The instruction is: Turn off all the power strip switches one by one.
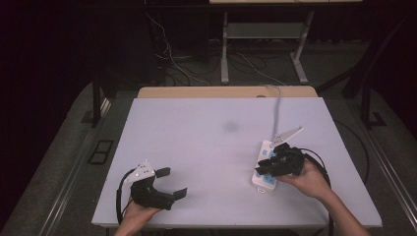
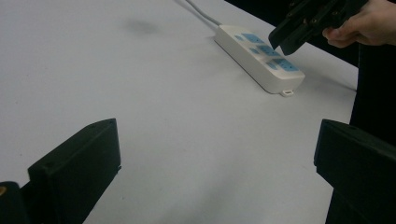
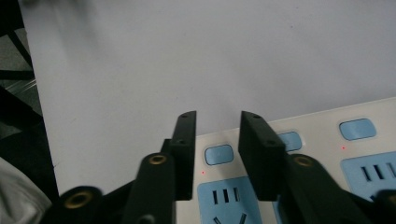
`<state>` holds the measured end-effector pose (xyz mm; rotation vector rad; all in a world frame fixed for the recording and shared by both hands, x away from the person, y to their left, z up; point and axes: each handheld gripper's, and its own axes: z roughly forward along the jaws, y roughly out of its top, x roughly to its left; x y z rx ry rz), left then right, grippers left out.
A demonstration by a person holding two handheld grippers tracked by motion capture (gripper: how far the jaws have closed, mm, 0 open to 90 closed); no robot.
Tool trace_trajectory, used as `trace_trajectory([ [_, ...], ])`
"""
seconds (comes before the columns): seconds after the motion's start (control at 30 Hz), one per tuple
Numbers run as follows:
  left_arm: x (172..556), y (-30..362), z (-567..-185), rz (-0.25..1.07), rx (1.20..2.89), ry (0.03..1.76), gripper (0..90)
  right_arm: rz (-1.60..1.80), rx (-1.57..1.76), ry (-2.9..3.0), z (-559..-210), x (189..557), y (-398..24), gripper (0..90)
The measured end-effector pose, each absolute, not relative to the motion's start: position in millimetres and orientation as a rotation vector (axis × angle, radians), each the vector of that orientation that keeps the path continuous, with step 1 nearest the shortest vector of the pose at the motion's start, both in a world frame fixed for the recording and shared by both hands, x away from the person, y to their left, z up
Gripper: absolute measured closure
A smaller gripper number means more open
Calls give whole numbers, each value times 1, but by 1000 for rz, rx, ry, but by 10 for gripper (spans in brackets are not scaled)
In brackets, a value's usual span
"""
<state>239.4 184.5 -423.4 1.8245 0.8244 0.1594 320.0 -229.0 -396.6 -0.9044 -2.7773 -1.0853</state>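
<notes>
the power strip [image 1: 266, 167] is lying flat near the right edge of the white surface [image 1: 206, 147], its grey cord [image 1: 277, 105] trailing toward the far side. the right claw [image 3: 215, 140] is hovering over one blue switch [image 3: 219, 154], jaws narrowed to a small gap with nothing between them. the left claw [image 1: 173, 183] is resting wide apart near the front edge. the strip is looking rigid, light and smooth-sided, likely sliding when pushed; its long side walls are offering the firmest hold.

White table [image 1: 196, 147], tangled floor cables [image 1: 172, 64], desk frame [image 1: 265, 34]
</notes>
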Motion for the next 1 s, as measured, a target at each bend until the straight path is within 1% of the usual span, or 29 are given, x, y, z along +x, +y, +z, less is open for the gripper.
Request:
trace_trajectory([
  [0.03,240,184,-423,159,1825,824,0,-1079,-901,-2776,-398,321,-228,772],
  [0.07,240,184,-423,160,1825,823,0,-1079,-901,-2776,-398,321,-228,772],
  [0.2,241,182,-425,162,1825,820,0,-1062,-897,-2781,-399,322,-227,896],
  [0.67,244,178,-428,158,1837,817,0,-978,-903,-2793,-411,324,-219,897],
  [1.0,244,179,-427,164,1835,818,0,-1006,-905,-2789,-413,323,-222,900],
])
